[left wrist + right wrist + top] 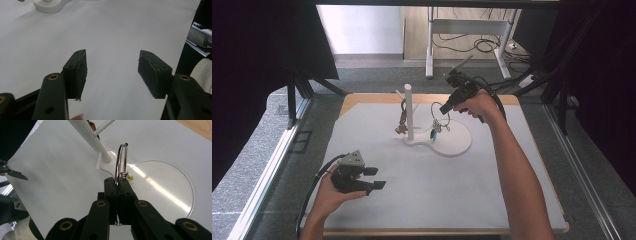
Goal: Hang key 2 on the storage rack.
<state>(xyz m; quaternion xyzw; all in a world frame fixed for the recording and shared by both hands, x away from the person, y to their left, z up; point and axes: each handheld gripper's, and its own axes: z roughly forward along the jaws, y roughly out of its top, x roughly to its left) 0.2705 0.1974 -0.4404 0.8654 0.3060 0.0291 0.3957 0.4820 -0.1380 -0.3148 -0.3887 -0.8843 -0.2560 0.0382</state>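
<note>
A white stand with an upright post (408, 112) and a flat rounded base (454, 142) sits mid-table. My right gripper (444, 110) comes in from the right of the post and is shut on a silver key ring (435, 114) with small charms dangling over the base. In the right gripper view the jaws (119, 181) pinch the ring (120, 160) just short of the post (88, 138) and a short side peg (98, 162). Another brownish key ring (402, 122) hangs on the post's left side. My left gripper (375, 178) rests near the front left, open with nothing between its pads (112, 56).
The white mat (427, 195) covers a wooden table top, with dark floor and metal rails on both sides. A desk frame and cables (477, 42) stand beyond the far edge. The stand's base (48, 6) lies well ahead of my left gripper.
</note>
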